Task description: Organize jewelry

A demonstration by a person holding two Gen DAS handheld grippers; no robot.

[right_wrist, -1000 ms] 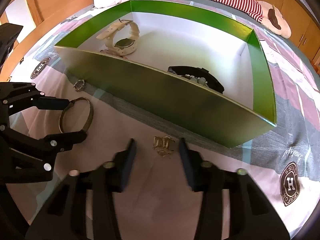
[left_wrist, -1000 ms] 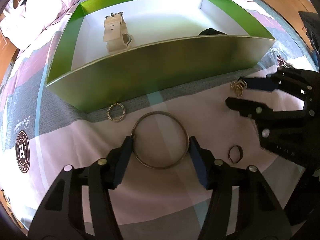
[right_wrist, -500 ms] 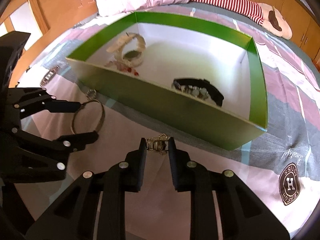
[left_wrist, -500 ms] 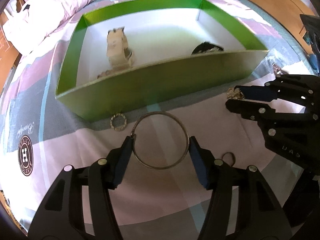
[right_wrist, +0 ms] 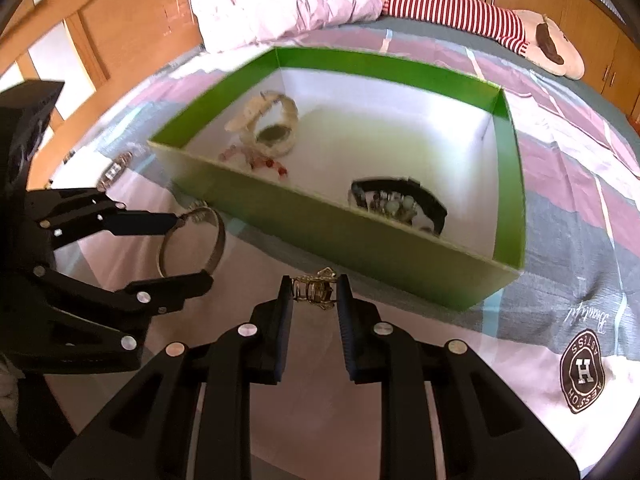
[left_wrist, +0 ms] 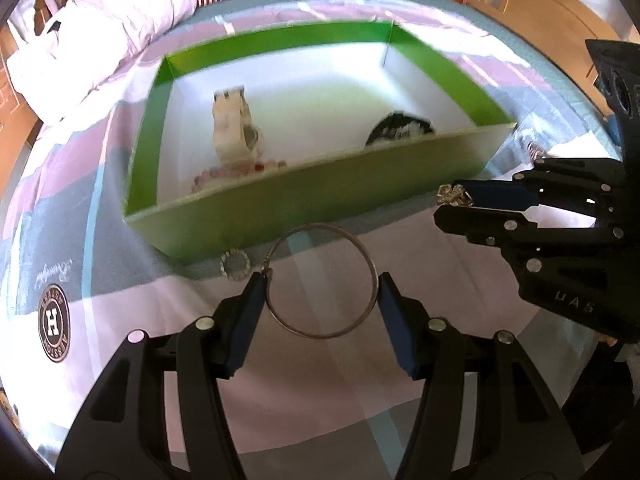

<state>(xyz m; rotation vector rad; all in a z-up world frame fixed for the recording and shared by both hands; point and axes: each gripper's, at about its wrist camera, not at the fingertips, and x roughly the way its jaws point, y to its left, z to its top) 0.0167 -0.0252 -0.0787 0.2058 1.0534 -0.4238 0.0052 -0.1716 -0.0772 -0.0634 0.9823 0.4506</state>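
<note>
My left gripper is shut on a thin silver bangle and holds it above the bedspread, just short of the green box. My right gripper is shut on a small gold ring cluster, also lifted near the box's front wall. The box holds a cream watch, a red bead bracelet and a black bracelet. In the left wrist view the right gripper carries the gold piece. In the right wrist view the left gripper carries the bangle.
A small studded ring lies on the bedspread by the box's front corner. Another silver watch or bracelet lies left of the box. A white duvet and a striped plush toy lie behind the box.
Both grippers have risen from the bedspread with their pieces; the right one closed on the gold cluster about a second ago. The box now appears lower and its inside more visible.
</note>
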